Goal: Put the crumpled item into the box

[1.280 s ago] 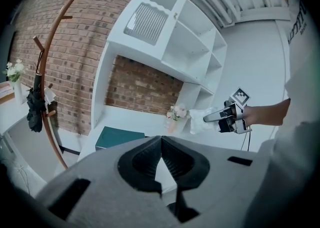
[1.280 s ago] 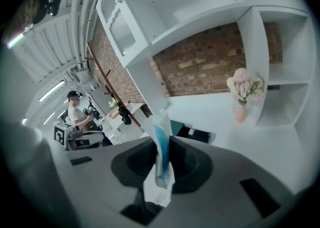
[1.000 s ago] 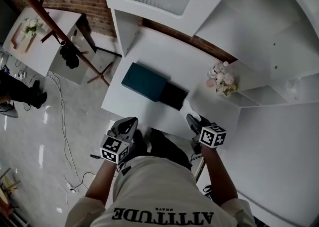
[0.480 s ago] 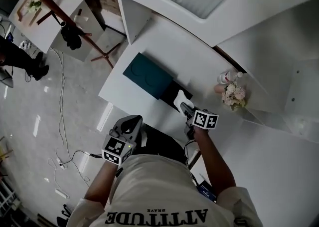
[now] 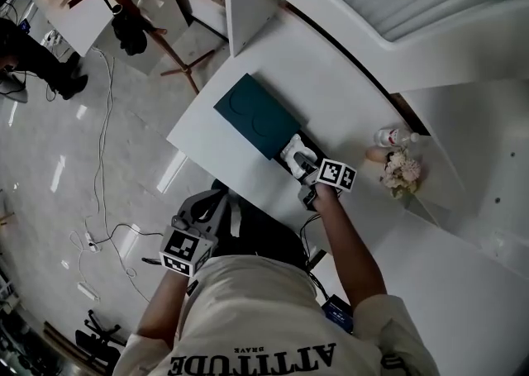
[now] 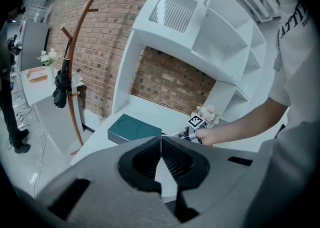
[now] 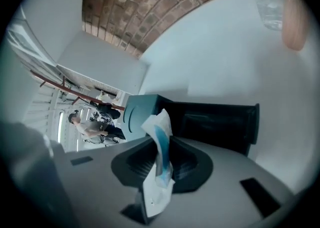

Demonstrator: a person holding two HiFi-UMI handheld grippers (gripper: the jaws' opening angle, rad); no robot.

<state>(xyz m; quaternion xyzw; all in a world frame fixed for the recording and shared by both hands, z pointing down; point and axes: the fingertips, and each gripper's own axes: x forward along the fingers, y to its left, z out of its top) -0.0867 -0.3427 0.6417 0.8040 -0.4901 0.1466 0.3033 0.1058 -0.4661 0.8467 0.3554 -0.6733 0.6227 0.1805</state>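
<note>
A crumpled white and blue wrapper [image 7: 159,144] is pinched in my right gripper [image 7: 161,147], whose jaws are shut on it. In the head view that gripper [image 5: 302,164] holds the wrapper [image 5: 294,153] over the open dark box [image 5: 307,141] on the white desk [image 5: 331,93]. The box [image 7: 220,118] lies just ahead of the jaws, with its teal lid [image 7: 136,114] beside it. The teal lid [image 5: 256,114] sits to the box's left. My left gripper [image 5: 212,202] hangs low by the desk's front edge, shut and empty [image 6: 161,141].
A bunch of pale flowers [image 5: 403,172] and a small bottle [image 5: 390,136] stand on the desk to the right of the box. White shelves [image 5: 463,118] rise behind. A wooden coat stand [image 5: 132,2] and cables [image 5: 99,201] occupy the floor at left.
My right gripper has moved forward and to the left from the desk's front edge, carrying the wrapper over the open box. The left gripper stays low.
</note>
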